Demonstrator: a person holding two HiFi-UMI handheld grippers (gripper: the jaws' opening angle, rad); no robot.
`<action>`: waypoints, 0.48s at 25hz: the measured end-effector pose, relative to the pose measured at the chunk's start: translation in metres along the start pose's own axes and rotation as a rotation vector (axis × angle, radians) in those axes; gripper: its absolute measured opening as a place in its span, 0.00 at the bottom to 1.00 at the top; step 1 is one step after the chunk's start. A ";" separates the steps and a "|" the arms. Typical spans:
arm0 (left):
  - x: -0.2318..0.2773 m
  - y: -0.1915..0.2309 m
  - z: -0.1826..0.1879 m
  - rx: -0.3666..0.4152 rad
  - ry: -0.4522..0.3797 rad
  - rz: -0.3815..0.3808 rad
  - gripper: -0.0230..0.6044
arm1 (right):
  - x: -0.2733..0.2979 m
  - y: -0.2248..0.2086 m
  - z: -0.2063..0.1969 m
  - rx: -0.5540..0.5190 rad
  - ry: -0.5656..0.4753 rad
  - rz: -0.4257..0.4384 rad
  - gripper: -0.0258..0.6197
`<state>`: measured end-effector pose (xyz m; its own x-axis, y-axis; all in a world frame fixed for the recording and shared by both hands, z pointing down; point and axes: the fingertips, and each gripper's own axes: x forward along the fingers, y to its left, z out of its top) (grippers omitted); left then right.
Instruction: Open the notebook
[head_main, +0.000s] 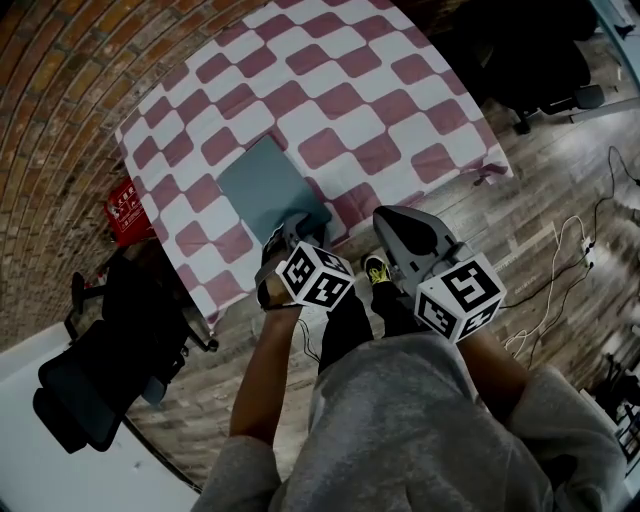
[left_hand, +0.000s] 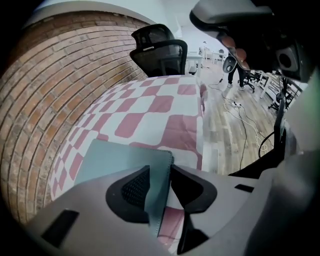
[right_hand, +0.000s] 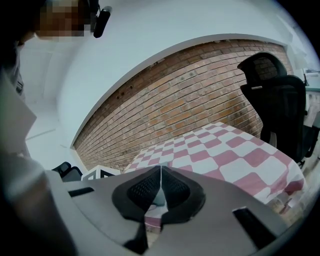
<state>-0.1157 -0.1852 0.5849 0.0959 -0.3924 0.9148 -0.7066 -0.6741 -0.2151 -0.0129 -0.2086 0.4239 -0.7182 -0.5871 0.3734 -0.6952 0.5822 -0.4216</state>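
Below, a desk (head_main: 345, 95) draped in a pink-and-white checked cloth, beside a brick wall (head_main: 60, 110). On the cloth, toward the near edge, a teal notebook (head_main: 266, 186), flat on the desk except at its near corner. At that corner, the left tool (head_main: 298, 224), with a marker cube behind it on the person's left hand. From the left gripper view, the same notebook (left_hand: 114, 160), with one corner of its cover between the jaws of the left tool (left_hand: 160, 174), both pads pressed against it. To the right, the right tool (head_main: 396, 220), off the desk's edge, above the wooden floor (head_main: 540, 200) and apart from the notebook. In the right gripper view, the right tool (right_hand: 161, 173) with jaws fully together, tips touching, nothing held between them. Beyond those jaws, the checked cloth and a black office chair (right_hand: 280, 95) at the desk's far end.
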 end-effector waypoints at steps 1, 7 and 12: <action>-0.001 0.000 -0.001 0.005 0.003 -0.002 0.25 | -0.001 0.001 -0.001 -0.001 0.001 0.001 0.08; 0.000 0.001 -0.001 0.096 0.027 0.062 0.26 | -0.002 -0.003 -0.001 -0.002 0.002 -0.001 0.08; 0.003 0.000 -0.001 0.126 0.039 0.056 0.26 | -0.004 -0.005 -0.003 0.002 0.004 -0.007 0.08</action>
<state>-0.1157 -0.1856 0.5881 0.0299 -0.4090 0.9121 -0.6160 -0.7261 -0.3054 -0.0071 -0.2073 0.4272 -0.7138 -0.5888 0.3793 -0.6998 0.5771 -0.4209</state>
